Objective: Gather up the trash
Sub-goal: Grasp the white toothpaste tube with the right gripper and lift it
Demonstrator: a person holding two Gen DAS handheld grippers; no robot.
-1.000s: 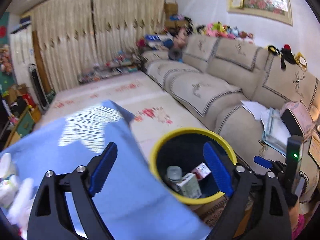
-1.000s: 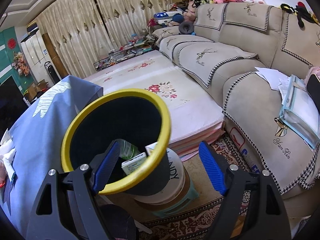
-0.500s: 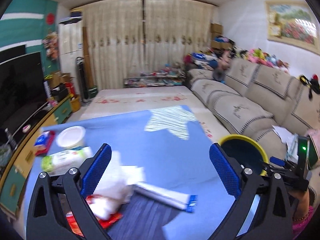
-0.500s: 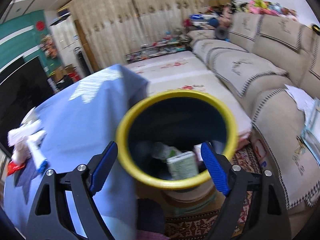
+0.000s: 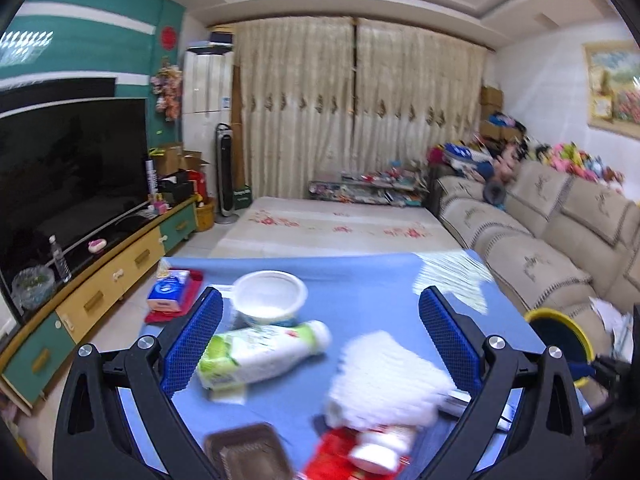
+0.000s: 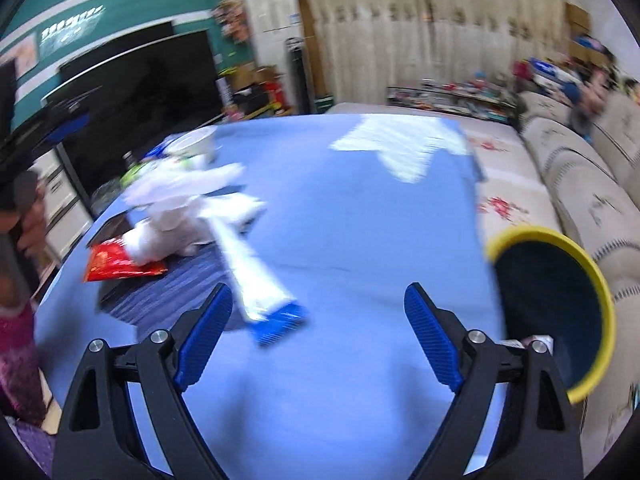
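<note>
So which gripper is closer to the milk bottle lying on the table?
Left. The left gripper frames the milk bottle; the right gripper hangs further away.

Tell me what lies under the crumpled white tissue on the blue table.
A red wrapper sticks out from under the white tissue; a white-and-blue tube runs out beside it. Anything else beneath is covered.

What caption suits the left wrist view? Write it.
Open left tongs hover over a lying bottle, cup and crumpled tissue.

curtains (image 5: 360, 112) drawn | TV (image 5: 68, 168) left | sofa (image 5: 560, 232) right
</note>
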